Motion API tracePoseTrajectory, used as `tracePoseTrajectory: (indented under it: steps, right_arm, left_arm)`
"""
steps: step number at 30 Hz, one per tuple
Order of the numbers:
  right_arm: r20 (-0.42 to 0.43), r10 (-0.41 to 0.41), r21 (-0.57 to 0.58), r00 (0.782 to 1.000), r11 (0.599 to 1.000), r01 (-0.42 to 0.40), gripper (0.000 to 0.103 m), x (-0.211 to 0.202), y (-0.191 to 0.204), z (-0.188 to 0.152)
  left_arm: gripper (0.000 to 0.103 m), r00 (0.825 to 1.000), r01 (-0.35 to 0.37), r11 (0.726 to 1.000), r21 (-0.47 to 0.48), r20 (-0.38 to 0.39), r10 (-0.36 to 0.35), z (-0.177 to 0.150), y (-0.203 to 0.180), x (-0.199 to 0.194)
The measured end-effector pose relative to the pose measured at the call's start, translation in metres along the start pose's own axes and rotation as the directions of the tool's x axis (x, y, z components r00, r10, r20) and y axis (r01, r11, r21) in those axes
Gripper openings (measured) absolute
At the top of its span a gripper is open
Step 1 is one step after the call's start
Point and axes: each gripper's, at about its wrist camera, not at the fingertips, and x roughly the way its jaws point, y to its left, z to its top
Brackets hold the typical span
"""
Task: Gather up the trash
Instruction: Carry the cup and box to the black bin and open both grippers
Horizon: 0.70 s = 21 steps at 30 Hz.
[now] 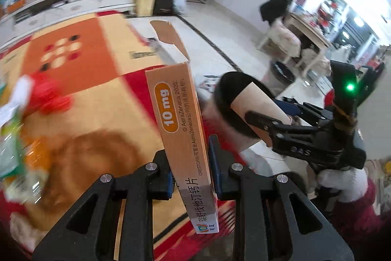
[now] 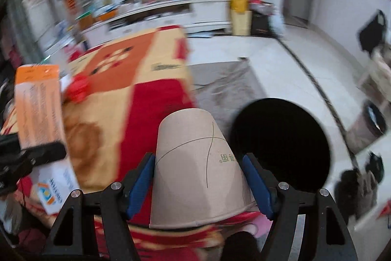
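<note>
- Left tool [image 1: 189, 169] clamps medicine box [image 1: 179, 129] near its bottom end; tall box could pivot out.
- Right tool [image 2: 199, 184] grips paper cup [image 2: 200, 163]; squeeze may crush it, missing black bin [image 2: 281, 146] just right.

Both grippers are black frames with cut-out triangular arms, silver round screw heads and blue finger pads [image 1: 213, 158]. The right gripper [image 1: 266, 111] carries a lit green lamp and embossed lettering; a white knit glove [image 1: 342, 181] and dark red sleeve [image 1: 354, 217] show behind it.
</note>
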Motion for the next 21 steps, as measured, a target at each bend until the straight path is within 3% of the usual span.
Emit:
tracePoseTrajectory:
  steps: [5,14,16,17,21]
  right_arm:
    - [-0.006,-0.102,0.130,0.995,0.986,0.102,0.071,0.005,-0.063,0.004]
    - [0.000,-0.124,0.316,0.992,0.942,0.118,0.072,0.021,-0.130,0.005]
    - [0.003,-0.115,0.339,0.993,0.935,0.107,0.080,0.022,-0.136,0.003]
    - [0.006,-0.115,0.345,0.993,0.933,0.106,0.082,0.024,-0.136,0.005]
    - [0.003,-0.118,0.347,0.993,0.932,0.110,0.083,0.027,-0.138,0.004]
  left_arm:
    - [0.022,0.998,0.052,0.998,0.047,-0.020,-0.051,0.031,-0.038,0.044]
    - [0.025,0.991,0.130,0.991,0.012,-0.019,-0.130,0.078,-0.072,0.121]
    - [0.046,0.987,0.159,0.987,-0.021,-0.026,-0.160,0.084,-0.070,0.135]
    - [0.063,0.985,0.170,0.985,-0.038,-0.032,-0.171,0.086,-0.069,0.141]
    - [0.066,0.984,0.165,0.984,-0.074,-0.052,-0.169,0.090,-0.063,0.150]
